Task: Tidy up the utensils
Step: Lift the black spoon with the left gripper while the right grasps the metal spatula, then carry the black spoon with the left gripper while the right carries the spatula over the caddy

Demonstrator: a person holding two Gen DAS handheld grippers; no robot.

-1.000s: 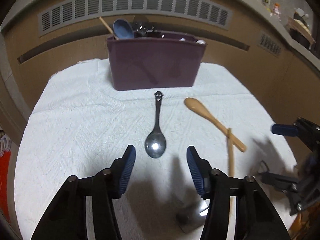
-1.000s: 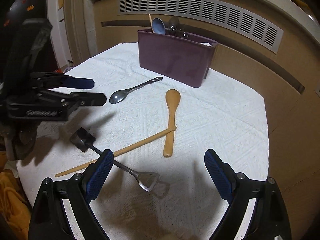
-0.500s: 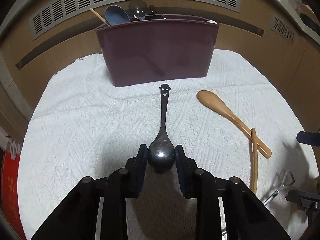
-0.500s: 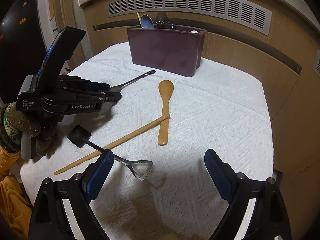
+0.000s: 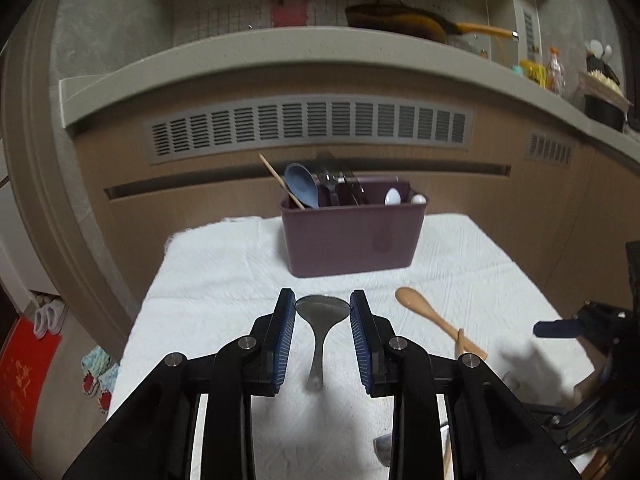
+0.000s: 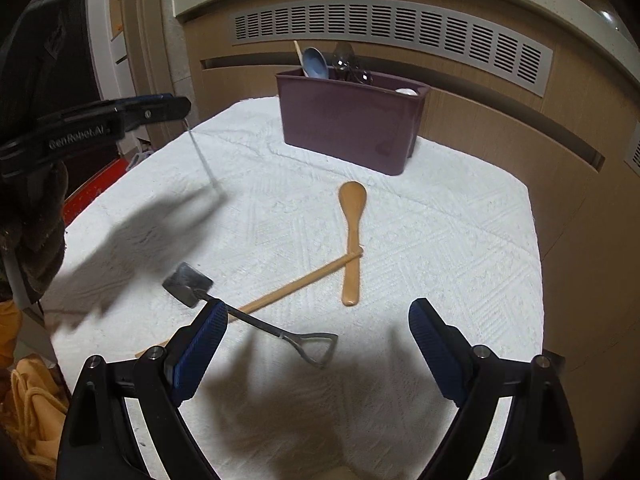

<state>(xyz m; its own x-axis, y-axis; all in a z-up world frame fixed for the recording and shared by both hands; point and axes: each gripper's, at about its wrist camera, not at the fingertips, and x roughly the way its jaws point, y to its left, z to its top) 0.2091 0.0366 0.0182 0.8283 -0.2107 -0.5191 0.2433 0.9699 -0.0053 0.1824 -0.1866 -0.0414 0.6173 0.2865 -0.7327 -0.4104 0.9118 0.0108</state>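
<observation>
My left gripper (image 5: pixel 322 310) is shut on the bowl of a metal spoon (image 5: pixel 320 334) and holds it above the white cloth, handle hanging down; in the right wrist view the spoon (image 6: pixel 202 160) dangles from the left gripper (image 6: pixel 176 106). A purple utensil caddy (image 5: pixel 352 232) stands ahead at the back, holding a blue spoon (image 5: pixel 302 184) and other utensils. A wooden spoon (image 6: pixel 351 236), a wooden chopstick (image 6: pixel 280 292) across it and a small metal shovel-shaped utensil (image 6: pixel 248 316) lie on the cloth. My right gripper (image 6: pixel 318 344) is open and empty above the shovel's handle.
The table is covered by a white textured cloth (image 6: pixel 440 248). A wooden cabinet with a vent grille (image 5: pixel 308 128) rises behind the caddy. The table's left edge drops off to the floor (image 5: pixel 132 328).
My left gripper closed on the spoon's bowl, then lifted it off the cloth, so the handle now hangs down. The right gripper stayed open, nearly still.
</observation>
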